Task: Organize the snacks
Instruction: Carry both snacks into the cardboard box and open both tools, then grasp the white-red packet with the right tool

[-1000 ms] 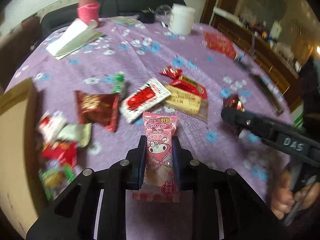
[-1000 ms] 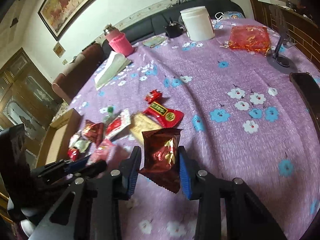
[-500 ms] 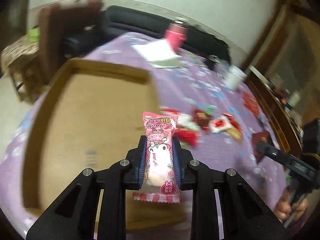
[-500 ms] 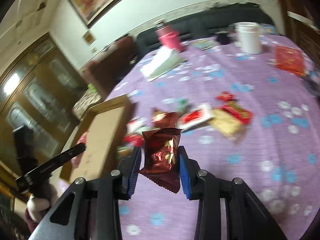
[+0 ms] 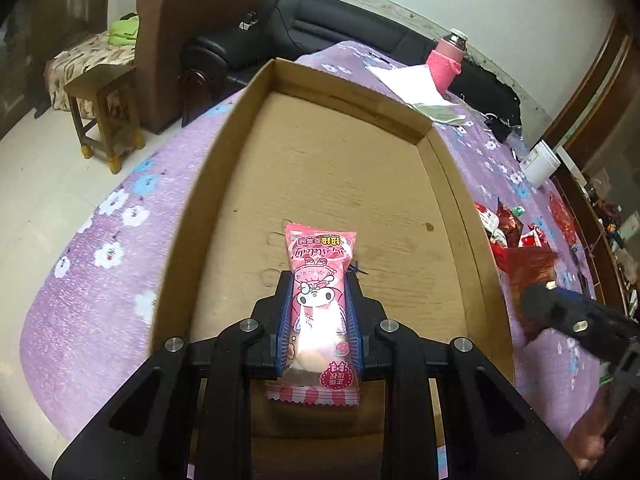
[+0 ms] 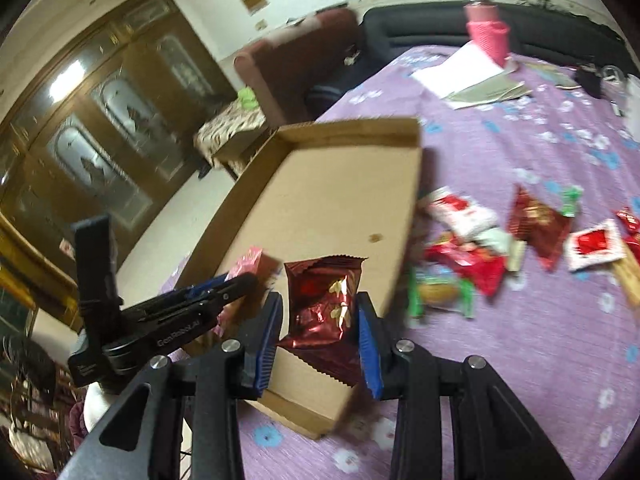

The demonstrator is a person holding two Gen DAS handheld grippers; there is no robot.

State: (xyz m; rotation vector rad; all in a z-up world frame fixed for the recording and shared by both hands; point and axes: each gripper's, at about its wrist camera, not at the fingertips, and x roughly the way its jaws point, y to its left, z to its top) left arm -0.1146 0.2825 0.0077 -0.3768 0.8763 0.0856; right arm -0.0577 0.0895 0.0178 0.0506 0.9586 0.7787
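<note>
My left gripper (image 5: 318, 286) is shut on a pink snack packet (image 5: 319, 292) and holds it over the near end of a shallow cardboard box (image 5: 240, 128). My right gripper (image 6: 318, 306) is shut on a dark red foil snack packet (image 6: 322, 304) above the box's near right corner (image 6: 308, 420). The left gripper (image 6: 240, 280) with the pink packet (image 6: 249, 260) shows at the left of the right wrist view. The right gripper's tip (image 5: 536, 300) shows at the right of the left wrist view. Several loose snack packets (image 6: 472, 256) lie on the purple cloth right of the box.
The box floor is bare cardboard. A pink-sleeved bottle (image 5: 444, 64), white papers (image 5: 408, 80) and a white tub (image 5: 540, 162) stand at the table's far side. A wooden stool (image 5: 104, 112), an armchair and a black sofa lie beyond the table's left edge.
Both grippers have swung left from the snack pile to the cardboard box, each still holding its packet. The left one now sits over the box floor.
</note>
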